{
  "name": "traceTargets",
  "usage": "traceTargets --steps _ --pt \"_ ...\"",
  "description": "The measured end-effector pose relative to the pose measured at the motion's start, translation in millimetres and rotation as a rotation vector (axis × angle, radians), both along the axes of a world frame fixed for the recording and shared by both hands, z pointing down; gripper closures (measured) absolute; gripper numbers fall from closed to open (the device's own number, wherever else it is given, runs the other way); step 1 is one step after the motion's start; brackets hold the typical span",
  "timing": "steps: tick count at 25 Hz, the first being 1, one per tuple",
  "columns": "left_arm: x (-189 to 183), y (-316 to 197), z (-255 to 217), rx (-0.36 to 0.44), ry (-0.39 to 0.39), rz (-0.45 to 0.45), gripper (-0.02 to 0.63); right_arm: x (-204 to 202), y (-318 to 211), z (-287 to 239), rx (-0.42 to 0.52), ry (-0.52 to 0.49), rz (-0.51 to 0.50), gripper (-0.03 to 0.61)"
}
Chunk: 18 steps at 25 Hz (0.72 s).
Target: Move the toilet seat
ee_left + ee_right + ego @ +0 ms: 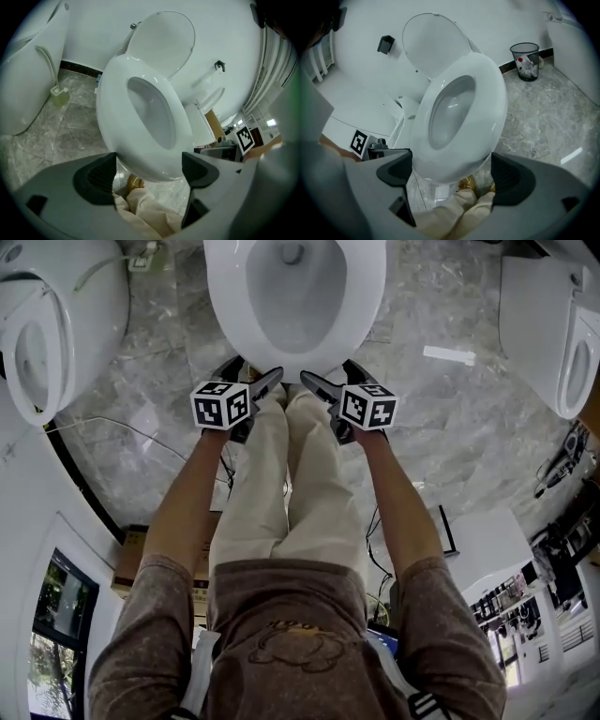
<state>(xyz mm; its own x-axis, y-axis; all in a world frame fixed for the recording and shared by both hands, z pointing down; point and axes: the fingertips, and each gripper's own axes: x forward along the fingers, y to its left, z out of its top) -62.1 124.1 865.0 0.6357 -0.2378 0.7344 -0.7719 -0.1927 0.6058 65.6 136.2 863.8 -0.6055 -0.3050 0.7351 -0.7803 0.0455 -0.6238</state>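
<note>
Both tongs held low in front of me, side by side, at the front edge of the toilet.

- Toilet seat: lying down flat on the bowl. Lid stands upright behind it, against the wall.
- Left gripper: jaws spread wide, nothing pinched. In the left gripper view the seat's front curve sits in the gap between the two pads, just above them. Cannot tell whether either pad touches it.
- Right gripper: jaws likewise spread, holding nothing. In the right gripper view the seat front fills the gap between the jaws in the same way; contact not readable.
- My cream trousers show below and between the tongs.
- Waste bin stands at the wall, well apart from the toilet.
</note>
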Motion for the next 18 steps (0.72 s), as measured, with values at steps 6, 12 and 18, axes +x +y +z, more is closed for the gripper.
traceTargets --steps 6,12,18 --pt "0 -3 -5 -0.011 0.016 -0.034 0.186 -4 -5 -2 -0.023 -0.001 0.055 0.052" --pt "5 0 -10 -0.028 0.022 -0.017 0.186 -3 -6 -5 -0.037 0.011 0.075 0.054" --pt "4 -3 -25 -0.025 0.053 -0.063 0.186 -4 -6 -20 -0.028 -0.005 0.072 0.054"
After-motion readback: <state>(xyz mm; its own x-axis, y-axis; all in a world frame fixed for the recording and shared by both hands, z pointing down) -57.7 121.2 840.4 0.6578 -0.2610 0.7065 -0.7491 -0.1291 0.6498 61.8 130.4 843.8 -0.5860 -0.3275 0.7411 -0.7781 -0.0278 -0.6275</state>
